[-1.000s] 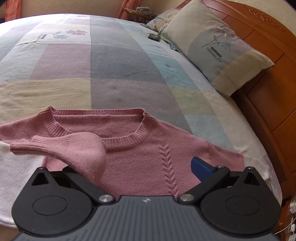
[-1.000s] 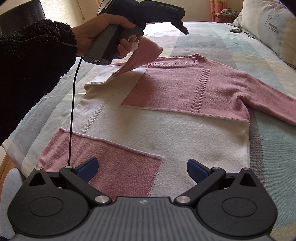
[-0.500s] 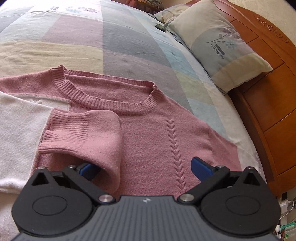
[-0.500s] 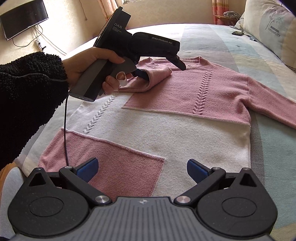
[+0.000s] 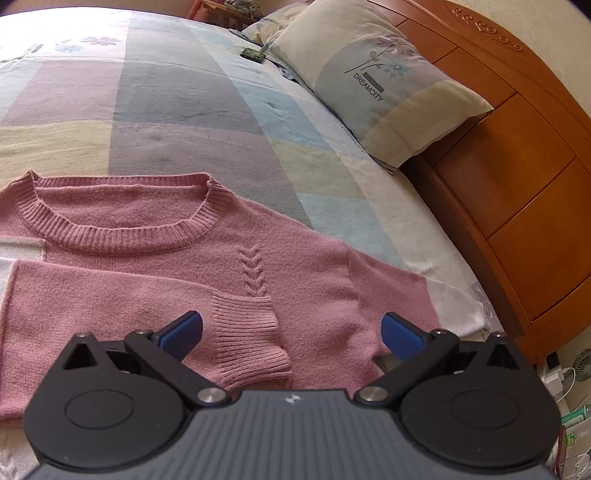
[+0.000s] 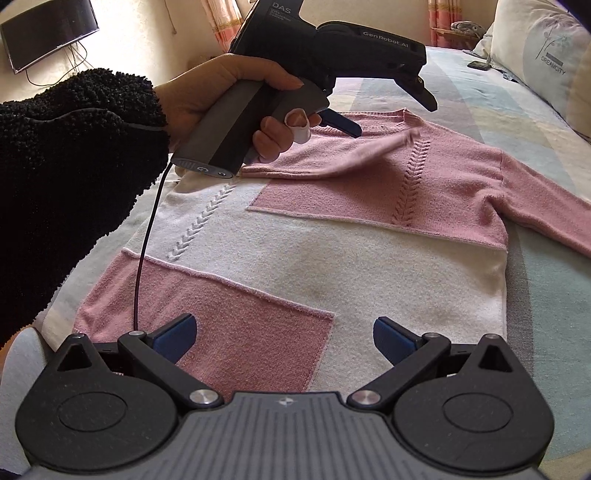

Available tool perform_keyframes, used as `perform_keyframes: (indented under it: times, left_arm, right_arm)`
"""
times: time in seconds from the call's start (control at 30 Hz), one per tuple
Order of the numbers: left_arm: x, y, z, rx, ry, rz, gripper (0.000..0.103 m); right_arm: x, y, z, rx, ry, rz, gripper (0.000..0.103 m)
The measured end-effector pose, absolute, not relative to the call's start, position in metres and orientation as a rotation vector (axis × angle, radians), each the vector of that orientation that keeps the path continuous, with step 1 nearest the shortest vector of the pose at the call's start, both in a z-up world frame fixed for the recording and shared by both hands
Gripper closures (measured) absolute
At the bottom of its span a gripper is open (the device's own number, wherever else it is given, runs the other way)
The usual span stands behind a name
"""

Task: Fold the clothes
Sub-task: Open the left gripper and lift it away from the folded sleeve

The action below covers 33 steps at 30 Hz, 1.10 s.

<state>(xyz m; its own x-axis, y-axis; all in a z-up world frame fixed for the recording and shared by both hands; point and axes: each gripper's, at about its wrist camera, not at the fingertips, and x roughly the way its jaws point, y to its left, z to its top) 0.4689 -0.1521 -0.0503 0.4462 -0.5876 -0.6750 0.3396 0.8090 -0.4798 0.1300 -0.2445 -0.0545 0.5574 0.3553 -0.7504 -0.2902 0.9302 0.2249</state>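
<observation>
A pink and white knit sweater (image 6: 332,254) lies flat, front up, on the bed. Its one sleeve (image 5: 122,295) is folded across the chest, and the ribbed cuff (image 5: 247,332) lies loose between the fingers of my left gripper (image 5: 293,334), which is open. In the right wrist view a hand holds the left gripper (image 6: 388,114) just above the collar, with the sleeve (image 6: 354,155) blurred beneath it. The other sleeve (image 6: 546,206) stretches out to the right. My right gripper (image 6: 284,336) hovers open over the hem, holding nothing.
A patchwork bedspread (image 5: 177,110) covers the bed. A pillow (image 5: 380,77) leans on the wooden headboard (image 5: 517,177). A small dark object (image 5: 253,54) lies near the pillow. A TV (image 6: 48,33) hangs on the wall. A fan and cables (image 5: 580,365) sit on the floor.
The left gripper carried the sleeve, draped on its left finger, across the chest. The sleeve has dropped off and lies on the sweater. The right gripper stayed in place.
</observation>
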Motion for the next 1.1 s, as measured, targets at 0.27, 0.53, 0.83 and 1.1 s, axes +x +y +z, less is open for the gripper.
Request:
perform_keyframes:
  times: [0.27, 0.53, 0.83, 1.1]
  left_arm:
    - [0.44, -0.069, -0.013, -0.234, 0.845, -0.441, 0.001]
    - [0.423, 0.035, -0.025, -0.394, 0.817, -0.318, 0.001]
    - [0.426, 0.079, -0.09, -0.465, 0.851, -0.279, 0.002]
    - [0.426, 0.092, -0.09, -0.466, 0.854, -0.254, 0.001]
  right_arm:
    - [0.138, -0.248, -0.048, 0.125, 0.874, 0.379, 0.0]
    - [0.159, -0.258, -0.043, 0.266, 0.815, 0.363, 0.0]
    - [0.186, -0.242, -0.066, 0.29, 0.872, 0.318, 0.0]
    - [0.194, -0.222, -0.07, 0.268, 0.903, 0.357, 0.0]
